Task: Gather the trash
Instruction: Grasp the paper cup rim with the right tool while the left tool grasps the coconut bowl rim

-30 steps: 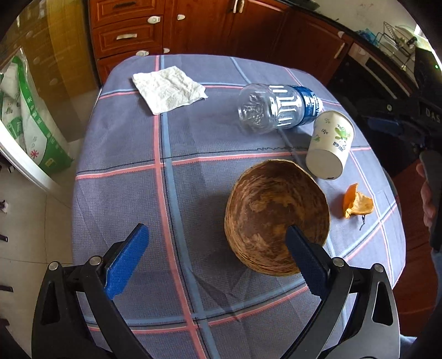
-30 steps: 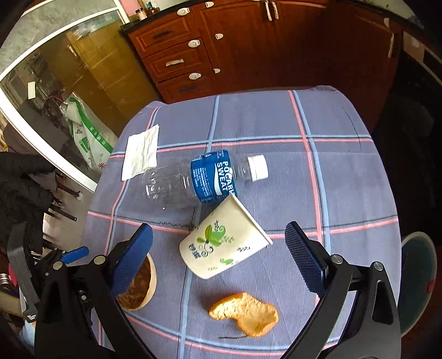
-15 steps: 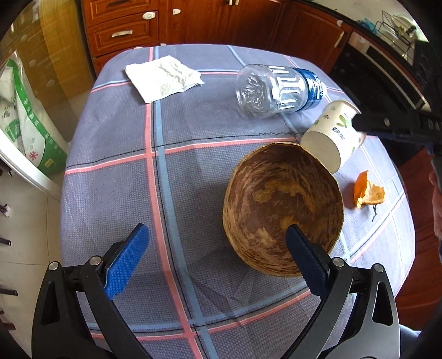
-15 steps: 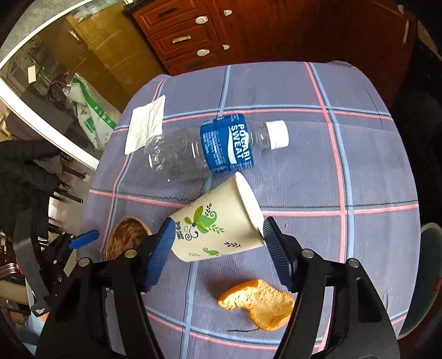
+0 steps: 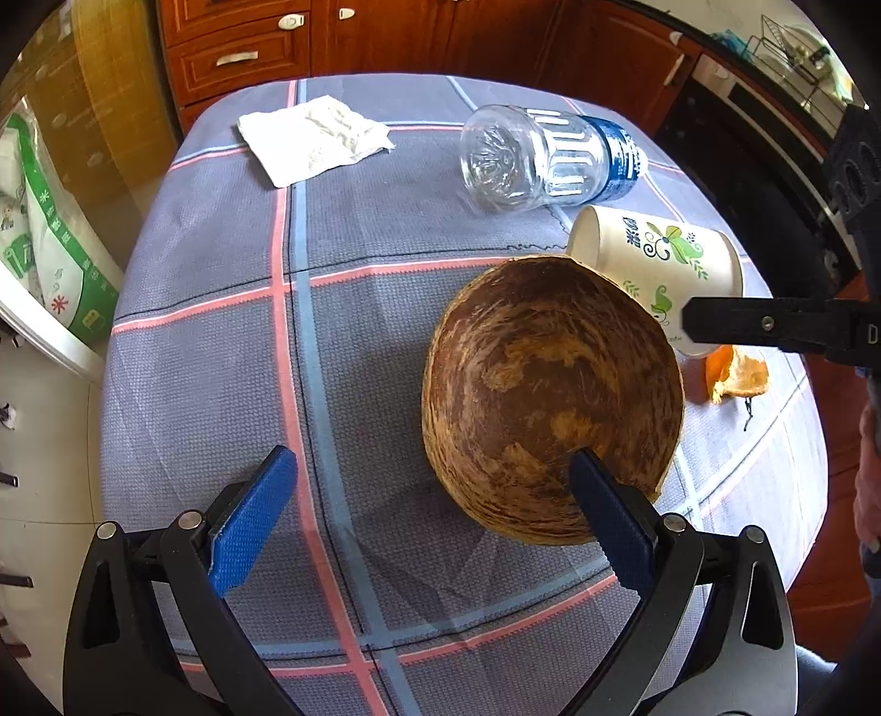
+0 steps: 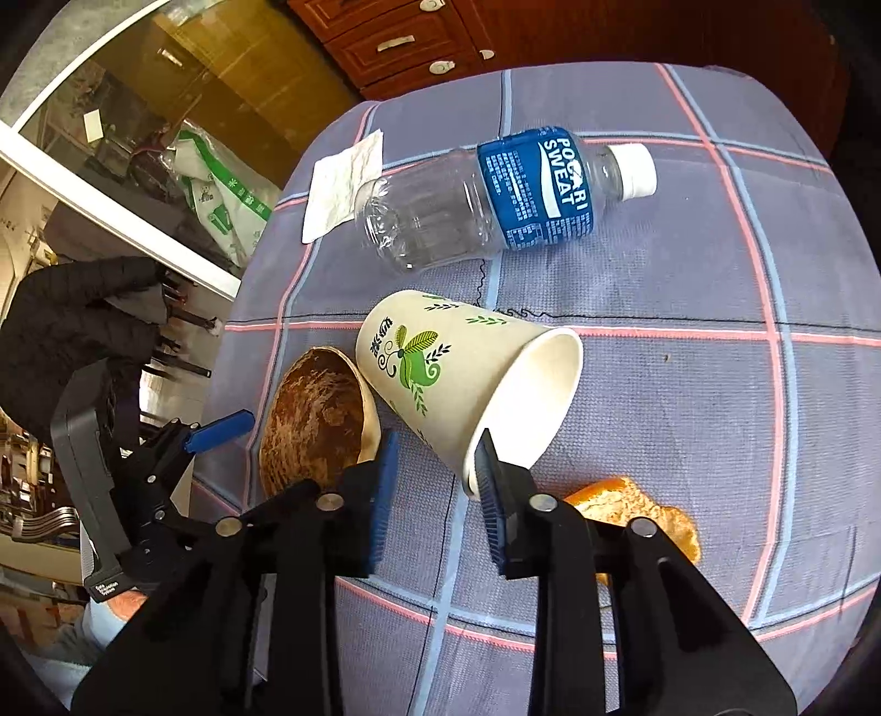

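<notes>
My right gripper is shut on the white paper cup with green leaf print, holding it tilted, base toward the brown woven bowl. In the left wrist view the cup hangs over the bowl's far rim. My left gripper is open, its right finger over the bowl's near edge. An empty plastic bottle with a blue label lies on its side behind. An orange peel lies near the right gripper. A white napkin lies at the far left.
Everything lies on a round table under a grey-blue checked cloth. Wooden cabinets stand behind it. A green and white bag sits on the floor at the left.
My right gripper closed on the paper cup, lifted it and carried it toward the bowl. The left gripper moved closer over the bowl.
</notes>
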Available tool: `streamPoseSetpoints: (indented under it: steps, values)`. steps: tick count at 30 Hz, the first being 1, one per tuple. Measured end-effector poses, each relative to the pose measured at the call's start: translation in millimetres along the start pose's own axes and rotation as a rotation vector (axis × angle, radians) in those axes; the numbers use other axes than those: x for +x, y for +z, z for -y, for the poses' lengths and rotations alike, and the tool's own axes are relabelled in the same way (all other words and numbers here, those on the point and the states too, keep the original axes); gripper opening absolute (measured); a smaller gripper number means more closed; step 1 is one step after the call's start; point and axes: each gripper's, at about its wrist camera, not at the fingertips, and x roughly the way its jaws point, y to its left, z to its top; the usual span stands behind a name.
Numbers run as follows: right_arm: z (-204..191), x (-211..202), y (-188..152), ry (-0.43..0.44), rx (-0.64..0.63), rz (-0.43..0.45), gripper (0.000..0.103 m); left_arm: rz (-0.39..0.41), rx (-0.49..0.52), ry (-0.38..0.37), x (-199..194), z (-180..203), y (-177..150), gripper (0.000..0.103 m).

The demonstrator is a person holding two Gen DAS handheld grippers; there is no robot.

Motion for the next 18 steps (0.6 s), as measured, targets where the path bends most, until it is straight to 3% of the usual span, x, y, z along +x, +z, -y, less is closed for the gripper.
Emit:
streamPoseSetpoints:
  steps: [3, 5, 6, 12, 16, 18]
  values:
    - [-0.9, 8.9, -4.6, -0.016, 0.011, -0.001, 0.031, 0.001, 0.009, 0.013, 0.9, 2.5, -0.1, 0.099]
    - [-2.5, 7.4, -7.3, -0.024, 0.013, 0.019, 0.009, 0.000, 0.014, 0.018, 2.3, 3.0, 1.6, 0.099]
    - [-3.0, 3.8, -8.3, -0.031, 0.017, 0.036, 0.007, 0.000, 0.015, 0.021, 2.6, 3.5, 1.9, 0.099]
    - [-1.7, -28.2, -12.4, -0.018, 0.055, 0.115, 0.007, 0.005, 0.028, 0.032, 5.9, 8.0, 5.0, 0.099]
    - [2.0, -43.0, -17.4, -0.021, 0.068, 0.137, 0.007, 0.031, 0.018, -0.032, 4.2, 12.5, 5.7, 0.099]
    - [6.7, -47.0, -21.1, -0.024, 0.082, 0.141, 0.007, 0.057, 0.010, -0.069, 0.8, 16.2, 5.1, 0.088]
